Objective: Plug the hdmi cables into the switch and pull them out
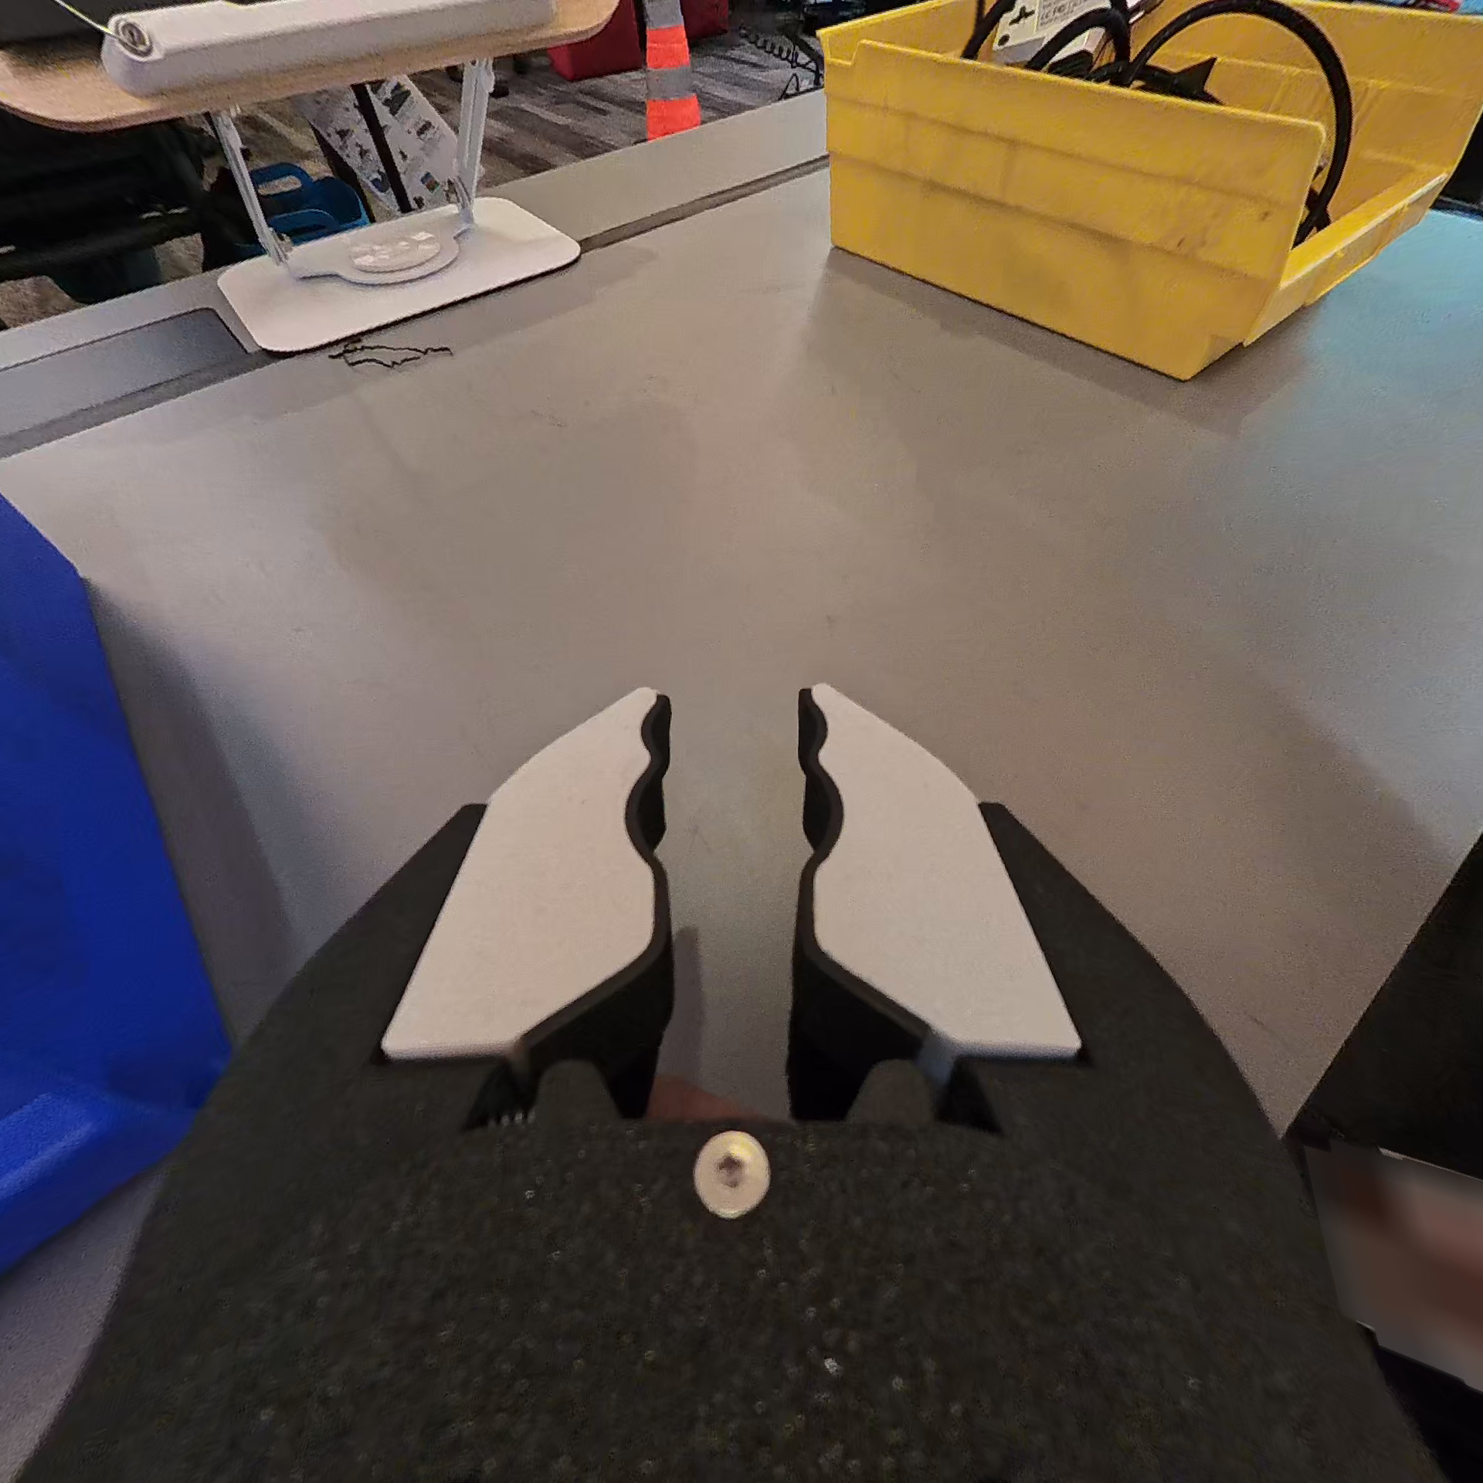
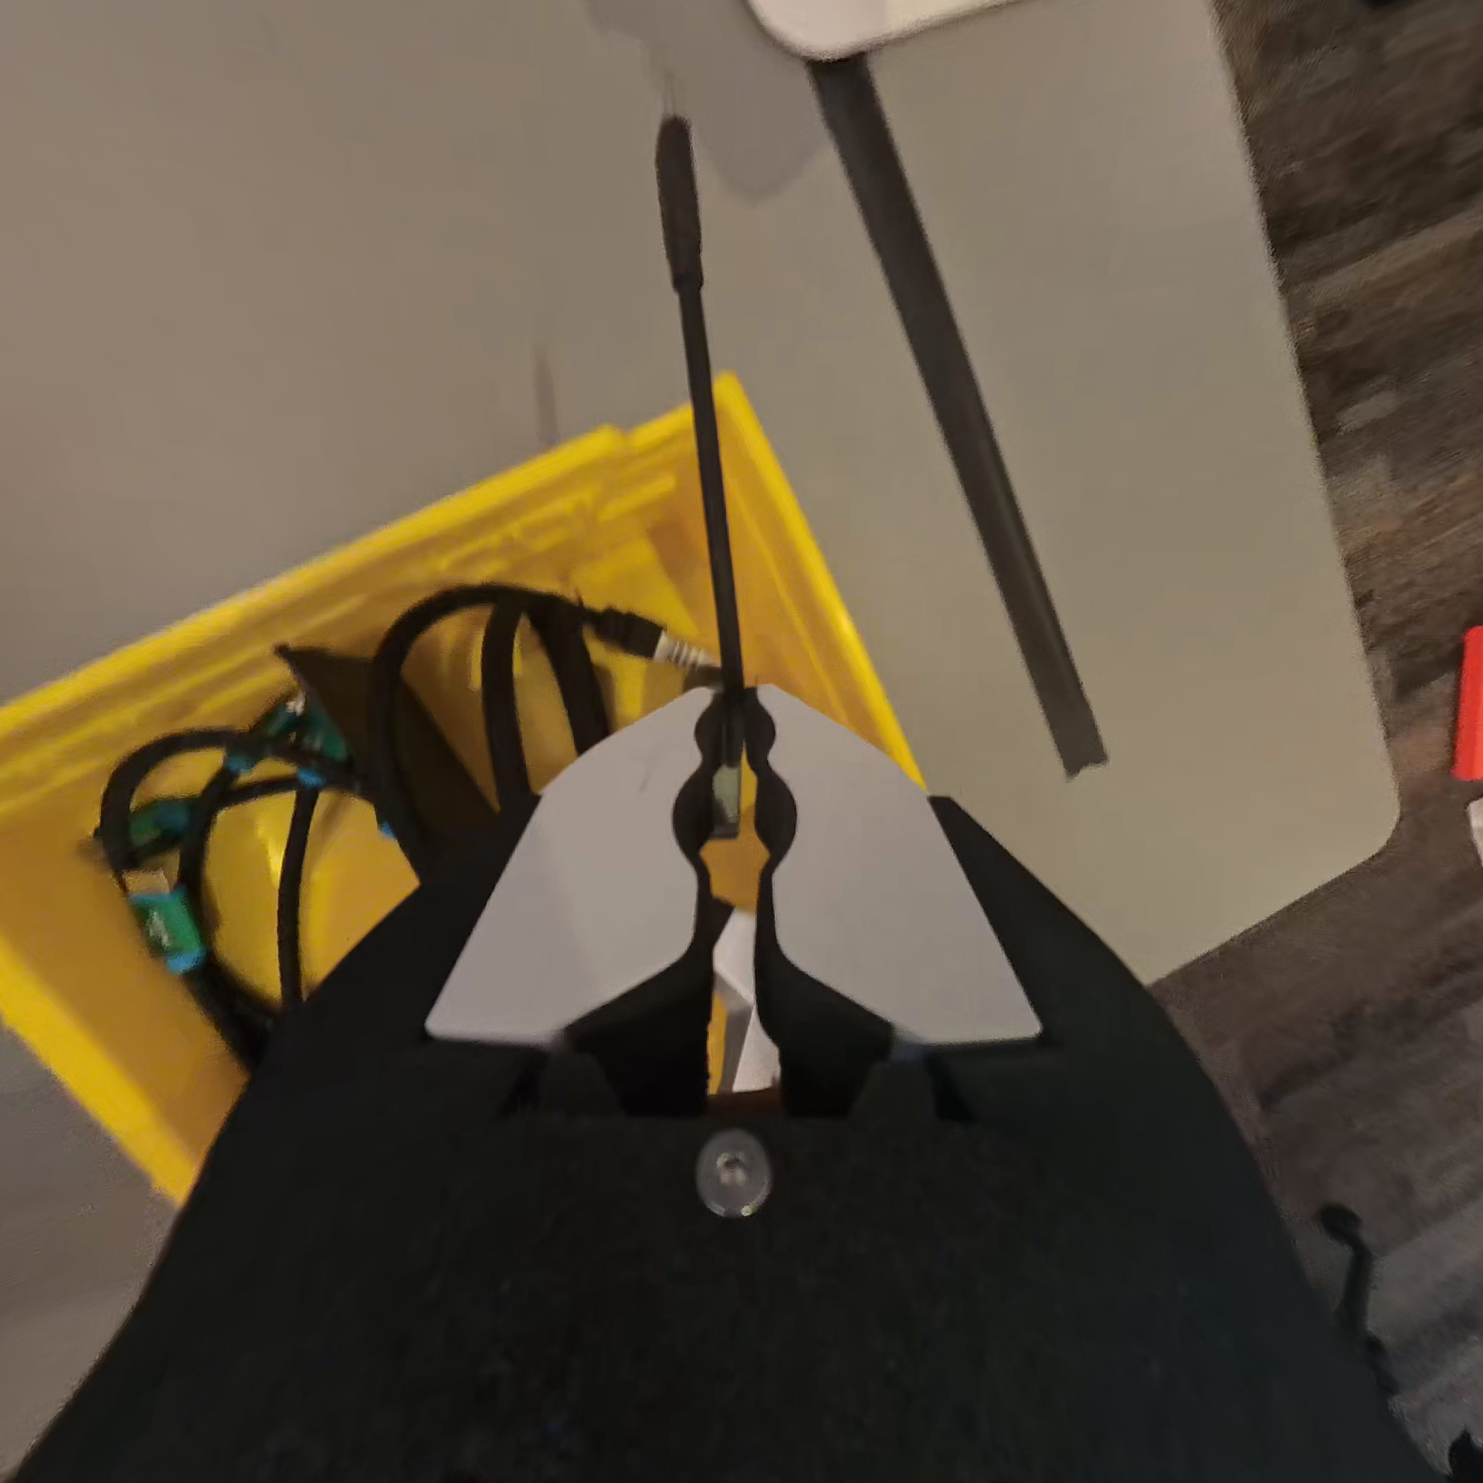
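Note:
My right gripper (image 2: 726,704) is shut on a thin black HDMI cable (image 2: 706,449) and holds it above the yellow bin (image 2: 513,530). The pads pinch the cable near its end. A flat metal plug tip (image 2: 726,794) shows between the fingers behind the pinch. The cable sticks out straight ahead and ends in a thicker black part (image 2: 676,192). My left gripper (image 1: 734,698) is open and empty, over the bare grey table (image 1: 722,497). The yellow bin also shows in the left wrist view (image 1: 1043,209) at the far right. No switch is in view.
More coiled black cables (image 2: 481,690) with teal tags (image 2: 164,923) lie in the bin. A blue bin (image 1: 80,883) stands at the left edge. A white stand (image 1: 401,265) sits at the table's far side. A dark strip (image 2: 963,417) crosses the table near its edge. The left gripper's tips are roughly 50 centimetres from the right gripper's.

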Available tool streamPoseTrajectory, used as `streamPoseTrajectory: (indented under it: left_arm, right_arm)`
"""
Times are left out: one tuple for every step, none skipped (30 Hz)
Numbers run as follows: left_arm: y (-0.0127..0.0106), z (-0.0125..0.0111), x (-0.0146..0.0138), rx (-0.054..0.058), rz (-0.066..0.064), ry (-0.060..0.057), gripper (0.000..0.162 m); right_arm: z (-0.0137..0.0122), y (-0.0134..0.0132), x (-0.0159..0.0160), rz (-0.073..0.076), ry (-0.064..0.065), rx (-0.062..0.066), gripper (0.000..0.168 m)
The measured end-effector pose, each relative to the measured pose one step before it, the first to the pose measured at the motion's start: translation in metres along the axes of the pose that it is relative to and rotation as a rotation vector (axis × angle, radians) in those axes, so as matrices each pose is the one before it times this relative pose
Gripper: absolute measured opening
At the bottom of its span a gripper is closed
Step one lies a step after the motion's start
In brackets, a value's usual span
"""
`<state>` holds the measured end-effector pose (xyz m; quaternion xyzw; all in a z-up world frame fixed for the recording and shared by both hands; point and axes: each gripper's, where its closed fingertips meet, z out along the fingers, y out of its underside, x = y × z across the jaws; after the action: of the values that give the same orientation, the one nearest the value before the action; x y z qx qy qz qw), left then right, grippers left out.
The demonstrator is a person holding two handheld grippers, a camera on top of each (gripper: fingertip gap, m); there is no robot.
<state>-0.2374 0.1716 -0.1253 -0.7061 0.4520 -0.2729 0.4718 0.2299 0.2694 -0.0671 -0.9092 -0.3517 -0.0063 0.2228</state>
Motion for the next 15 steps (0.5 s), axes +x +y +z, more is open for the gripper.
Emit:
streamPoseTrajectory:
  left_arm:
    - [0.00038, 0.00076, 0.00113, -0.003, -0.001, 0.0046, 0.03]
    - [0.00006, 0.00066, 0.0008, -0.0016, -0.0006, 0.002, 0.03]
    - [-0.00063, 0.00057, 0.00079, 0.0013, 0.0013, 0.0011, 0.03]
    - [-0.00088, 0.00059, 0.00082, 0.0015, 0.0021, 0.0014, 0.03]
    - [-0.00069, 0.00055, 0.00063, 0.0009, 0.0017, 0.0008, 0.03]
    - [-0.00062, 0.00057, 0.00067, 0.0011, 0.0018, 0.0004, 0.03]
    - [-0.00028, 0.00066, 0.00061, -0.0005, 0.0025, 0.0007, 0.03]
    - [0.00009, 0.0007, 0.00061, -0.0022, 0.0031, 0.0006, 0.03]
    - [0.00004, 0.00039, 0.00038, -0.0013, 0.0032, 0.0003, 0.03]
    - [-0.0001, 0.00007, 0.00038, 0.0004, 0.003, 0.0001, 0.03]
    - [-0.00009, -0.00027, 0.00029, 0.0008, 0.0027, 0.0006, 0.03]
    - [-0.00002, -0.00037, 0.00028, 0.0006, 0.0022, 0.0005, 0.03]
    - [-0.00013, -0.00042, -0.00017, 0.001, 0.0009, -0.0008, 0.03]
    - [-0.00003, -0.00055, -0.00052, 0.0009, -0.0008, -0.0013, 0.03]
    - [0.00026, -0.00074, -0.00035, -0.0001, -0.0023, -0.0002, 0.03]
  right_arm:
    - [-0.00047, 0.0113, -0.00062, 0.0049, 0.0014, -0.0407, 0.004]
    - [0.00021, 0.00946, 0.00103, 0.0025, 0.0121, -0.0339, 0.004]
    - [-0.00037, 0.00591, 0.00036, 0.0033, 0.0044, -0.0197, 0.004]
    - [0.00001, 0.00276, 0.00168, 0.0182, 0.0067, -0.0078, 0.004]
    - [0.00062, 0.00151, 0.0022, 0.024, 0.0065, -0.0117, 0.004]
    - [0.00161, 0.00082, 0.00157, 0.0165, 0.0034, -0.0164, 0.004]
    - [0.00294, 0.00111, 0.00065, 0.0097, -0.0004, -0.0249, 0.004]
    - [0.004, 0.00179, 0.0028, 0.0019, 0.015, -0.037, 0.004]
    - [0.00515, 0.00255, 0.00216, -0.0052, 0.0134, -0.0443, 0.004]
    - [0.00622, 0.0036, 0.00059, -0.0101, 0.0059, -0.05, 0.004]
    - [0.00808, 0.00542, 0.00215, -0.016, 0.0168, -0.0627, 0.004]
    - [0.01, 0.0059, -0.00127, -0.0183, -0.0017, -0.0645, 0.004]
    - [0.01076, 0.00369, -0.00038, -0.0118, 0.009, -0.0468, 0.004]
    - [0.0088, 0.00202, 0.00364, -0.008, 0.0326, -0.0288, 0.004]
    - [0.00482, 0.0008, 0.00387, 0.0142, 0.0213, -0.0099, 0.005]
